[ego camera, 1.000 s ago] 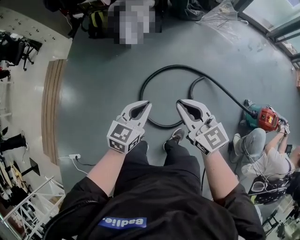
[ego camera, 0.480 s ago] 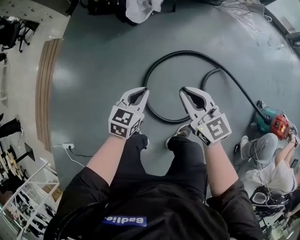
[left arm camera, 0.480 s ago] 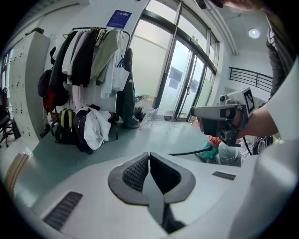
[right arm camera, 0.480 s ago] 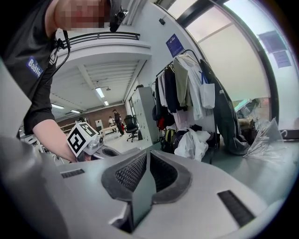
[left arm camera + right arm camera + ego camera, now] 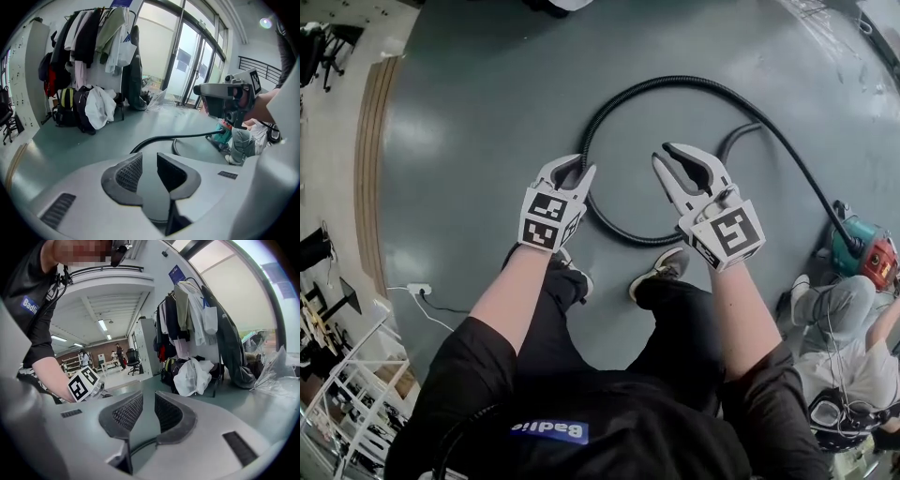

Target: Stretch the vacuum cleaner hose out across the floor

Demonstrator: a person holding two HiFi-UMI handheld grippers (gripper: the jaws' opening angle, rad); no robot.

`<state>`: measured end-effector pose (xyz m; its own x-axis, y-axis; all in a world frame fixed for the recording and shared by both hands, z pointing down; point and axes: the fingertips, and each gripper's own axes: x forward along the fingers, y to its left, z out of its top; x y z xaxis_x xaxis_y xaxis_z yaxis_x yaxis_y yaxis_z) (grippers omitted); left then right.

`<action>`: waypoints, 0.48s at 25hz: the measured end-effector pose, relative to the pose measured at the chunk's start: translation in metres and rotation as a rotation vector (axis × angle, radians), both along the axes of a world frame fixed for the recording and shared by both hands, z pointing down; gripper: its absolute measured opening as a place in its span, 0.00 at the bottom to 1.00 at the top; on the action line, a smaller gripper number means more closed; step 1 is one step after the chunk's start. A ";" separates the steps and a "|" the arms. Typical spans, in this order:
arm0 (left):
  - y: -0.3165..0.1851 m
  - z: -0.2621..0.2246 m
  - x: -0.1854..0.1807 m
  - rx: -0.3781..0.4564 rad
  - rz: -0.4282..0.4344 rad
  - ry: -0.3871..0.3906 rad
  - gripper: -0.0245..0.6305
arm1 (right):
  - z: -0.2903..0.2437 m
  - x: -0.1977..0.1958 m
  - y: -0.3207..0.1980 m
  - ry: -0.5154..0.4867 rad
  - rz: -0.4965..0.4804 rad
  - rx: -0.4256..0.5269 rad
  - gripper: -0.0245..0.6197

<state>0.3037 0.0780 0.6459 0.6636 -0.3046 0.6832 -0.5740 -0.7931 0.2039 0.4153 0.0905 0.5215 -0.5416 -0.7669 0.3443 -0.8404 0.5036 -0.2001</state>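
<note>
The black ribbed vacuum hose lies in a loop on the grey floor and runs right to a teal and red vacuum cleaner. My left gripper hangs over the loop's left side. My right gripper is over the inside of the loop. Both pairs of jaws have just been opening and stand a little apart with nothing between the pads. In the left gripper view the hose curves across the floor beyond the left gripper. In the right gripper view a stretch of hose shows low in the gap of the right gripper.
A person sits on the floor by the vacuum cleaner at the right. A power strip with its cable lies at the left, near a wooden floor strip. A loaded clothes rack and bags stand at the far wall. My shoes are just behind the loop.
Both grippers have come down toward the floor and now overlap the hose loop in the head view. Their jaws, shut before, now stand slightly apart.
</note>
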 end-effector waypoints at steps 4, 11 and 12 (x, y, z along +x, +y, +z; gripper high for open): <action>-0.007 0.066 0.000 -0.015 -0.009 -0.040 0.21 | 0.047 -0.008 -0.009 0.025 -0.031 0.013 0.15; -0.034 0.207 -0.013 -0.038 -0.054 -0.173 0.28 | 0.128 -0.003 -0.038 0.126 -0.113 0.057 0.15; -0.036 0.226 -0.017 -0.045 -0.062 -0.193 0.29 | 0.138 -0.003 -0.040 0.141 -0.129 0.057 0.15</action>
<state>0.2867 0.0418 0.8722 0.5000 -0.3074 0.8097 -0.6532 -0.7477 0.1194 0.4122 0.0501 0.6596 -0.5861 -0.7147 0.3817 -0.7858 0.6162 -0.0529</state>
